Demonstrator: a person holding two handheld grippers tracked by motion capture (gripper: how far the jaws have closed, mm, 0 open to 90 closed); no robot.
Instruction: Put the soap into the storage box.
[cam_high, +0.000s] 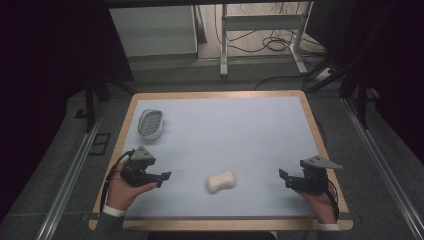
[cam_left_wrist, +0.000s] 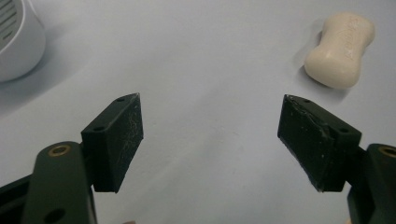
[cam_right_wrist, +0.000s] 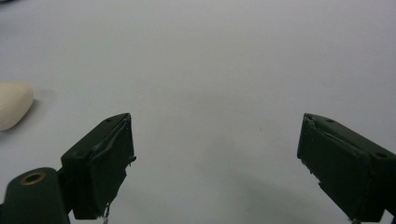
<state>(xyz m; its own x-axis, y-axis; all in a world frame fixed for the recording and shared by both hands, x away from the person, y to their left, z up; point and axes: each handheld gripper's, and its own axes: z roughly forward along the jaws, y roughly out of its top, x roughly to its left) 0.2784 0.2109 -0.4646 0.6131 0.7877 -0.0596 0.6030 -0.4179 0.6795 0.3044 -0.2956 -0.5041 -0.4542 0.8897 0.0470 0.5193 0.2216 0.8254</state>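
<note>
Soap (cam_right_wrist: 14, 105) cut by frame edge; dish (cam_left_wrist: 18, 39) likewise.

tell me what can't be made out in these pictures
- Cream waisted soap bar: cut off by the left edge in the right gripper view.
- White slotted soap dish: cut off by the left edge in the left gripper view.
- Stamped lettering on the soap: too blurred to read.

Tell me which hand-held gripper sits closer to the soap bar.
The left hand-held gripper: its tips point at the soap bar across a short gap, while the right hand-held gripper sits somewhat farther off.
</note>
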